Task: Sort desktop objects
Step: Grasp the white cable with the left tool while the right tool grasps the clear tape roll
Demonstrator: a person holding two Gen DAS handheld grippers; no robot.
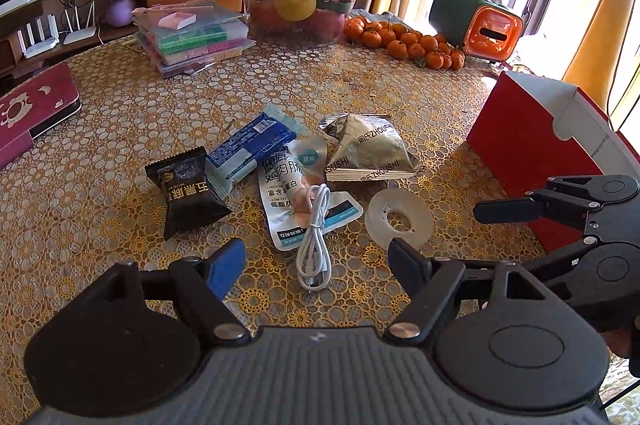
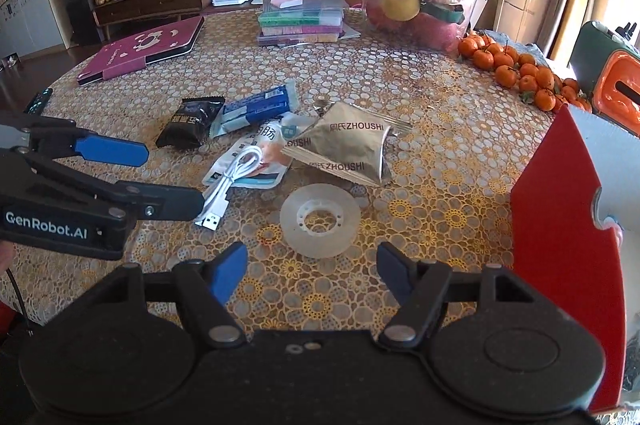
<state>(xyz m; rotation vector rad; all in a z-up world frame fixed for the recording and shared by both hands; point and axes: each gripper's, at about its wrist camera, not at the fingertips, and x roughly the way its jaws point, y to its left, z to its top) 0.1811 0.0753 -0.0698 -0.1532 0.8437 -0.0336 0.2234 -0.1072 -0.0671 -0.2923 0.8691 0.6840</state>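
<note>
Two claws hang above the worktop point(image 2: 440, 97), both with their jaws apart and nothing between them. The left claw point(image 1: 316, 261) is straight over the white cable point(image 1: 314, 245), which lies just past its tips with its long side running away from the claw, up onto a snack bag point(image 1: 288, 185). The right claw point(image 2: 312, 265) is nearer the clear tape roll point(image 2: 320, 221), which lies flat just ahead of its tips, with the red box point(image 2: 560, 225) close on its right, so I think each claw will take the thing in front of it.
</note>
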